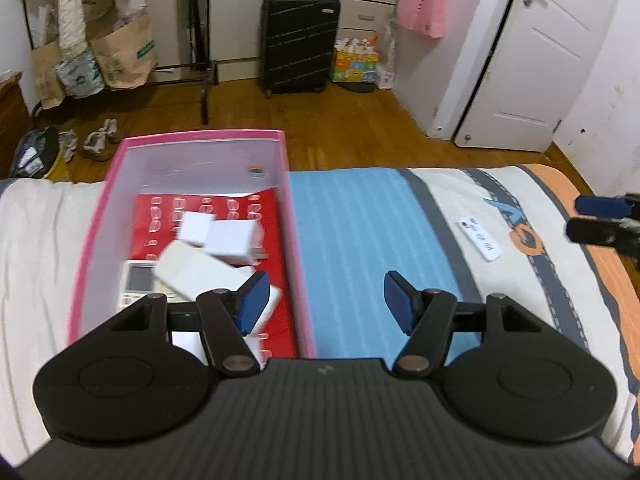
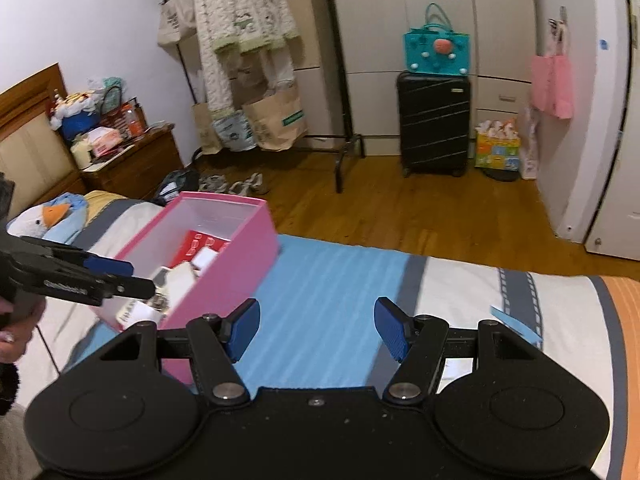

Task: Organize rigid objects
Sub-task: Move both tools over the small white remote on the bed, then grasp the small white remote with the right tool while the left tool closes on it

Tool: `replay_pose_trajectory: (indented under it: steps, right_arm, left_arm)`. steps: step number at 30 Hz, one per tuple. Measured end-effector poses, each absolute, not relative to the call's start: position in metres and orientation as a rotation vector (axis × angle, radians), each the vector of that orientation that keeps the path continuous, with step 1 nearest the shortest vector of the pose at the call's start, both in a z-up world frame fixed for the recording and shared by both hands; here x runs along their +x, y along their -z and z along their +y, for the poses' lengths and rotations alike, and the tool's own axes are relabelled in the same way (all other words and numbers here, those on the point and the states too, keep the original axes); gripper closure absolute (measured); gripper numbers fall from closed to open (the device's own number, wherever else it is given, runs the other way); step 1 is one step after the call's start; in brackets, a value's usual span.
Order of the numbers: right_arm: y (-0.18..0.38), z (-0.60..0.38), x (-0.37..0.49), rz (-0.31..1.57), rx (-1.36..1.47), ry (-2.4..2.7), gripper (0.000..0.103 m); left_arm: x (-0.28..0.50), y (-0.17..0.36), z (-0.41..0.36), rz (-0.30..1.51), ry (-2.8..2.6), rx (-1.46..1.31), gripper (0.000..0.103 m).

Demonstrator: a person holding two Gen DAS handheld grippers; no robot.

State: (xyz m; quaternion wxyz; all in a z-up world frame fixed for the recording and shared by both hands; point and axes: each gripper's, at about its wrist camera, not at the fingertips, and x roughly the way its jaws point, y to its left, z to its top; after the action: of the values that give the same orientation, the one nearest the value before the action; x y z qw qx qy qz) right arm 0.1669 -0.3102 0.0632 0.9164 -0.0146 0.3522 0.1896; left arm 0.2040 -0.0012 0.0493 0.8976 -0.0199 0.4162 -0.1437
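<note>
A pink box [image 1: 100, 216] with white inner walls lies on the bed at the left. Inside it are a red card [image 1: 276, 208], small white boxes [image 1: 232, 240], a blurred cream box [image 1: 192, 276] and a white remote [image 1: 136, 284]. My left gripper [image 1: 326, 302] hangs open over the box's right wall and the blue stripe, nothing between its fingers. A flat white strip [image 1: 480, 240] lies on the bedding to the right, near my right gripper [image 1: 580, 218]. In the right wrist view my right gripper [image 2: 316, 328] is open and empty above the blue stripe, right of the pink box [image 2: 224, 264]. The left gripper [image 2: 128, 278] hovers over the box.
The bed cover [image 1: 360, 220] has blue, white, grey and orange bands. A stuffed duck [image 2: 48, 216] lies by the headboard. Beyond the bed are wooden floor, a black suitcase [image 1: 300, 40], paper bags on a rack [image 1: 124, 52], shoes [image 1: 96, 140] and a white door [image 1: 536, 60]. A hand [image 2: 12, 328] shows at the left edge.
</note>
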Motion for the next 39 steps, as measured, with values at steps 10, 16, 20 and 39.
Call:
replay_pose_trajectory:
  steps: [10,16,20,39]
  right_arm:
    - [-0.013,-0.334,0.180,0.679,-0.109,-0.348,0.029]
    - [0.035,-0.339,0.192,0.699,-0.190,-0.333,0.028]
    - [0.068,-0.344,0.211,0.723,-0.287,-0.288,0.028]
    - [0.109,-0.369,0.242,0.817,-0.034,-0.219,0.057]
  left_arm:
    - [0.230,-0.026,-0.088,0.875,0.379,-0.024,0.034]
    - [0.255,0.008,-0.134,0.890,0.418,-0.067,0.031]
    - [0.278,0.039,-0.159,0.930,0.437,-0.136,0.031]
    - [0.322,0.113,-0.222,1.013,0.504,-0.298,0.042]
